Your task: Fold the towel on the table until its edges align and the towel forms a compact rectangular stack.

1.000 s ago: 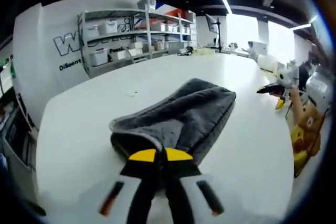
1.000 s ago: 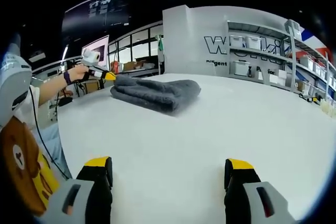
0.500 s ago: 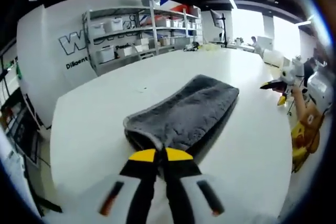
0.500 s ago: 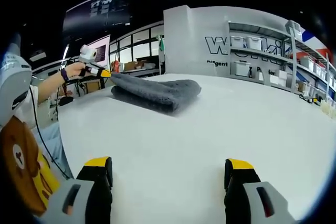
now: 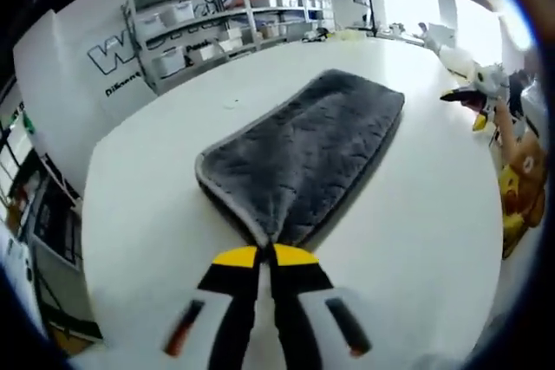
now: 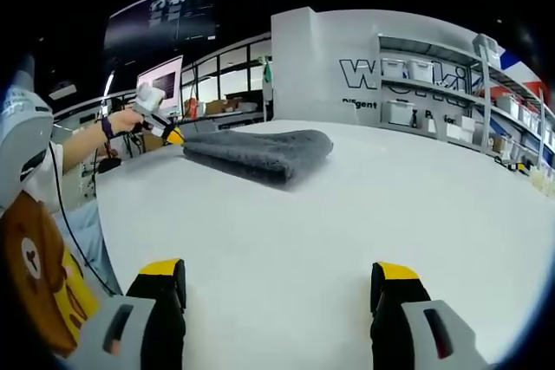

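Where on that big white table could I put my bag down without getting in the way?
Most of the table is bare. The widest free patch lies between the grey towel and the open right tool, running toward the shelves. The strip between the towel and the shelf-side edge is also free. It is crowded only at the towel's corner, where the left tool pinches it.

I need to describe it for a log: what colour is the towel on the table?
Dark grey towel, with a paler grey edging; clearest in the left gripper view.

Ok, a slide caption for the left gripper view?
Left gripper shut on a corner of the folded grey towel lying on the white table.
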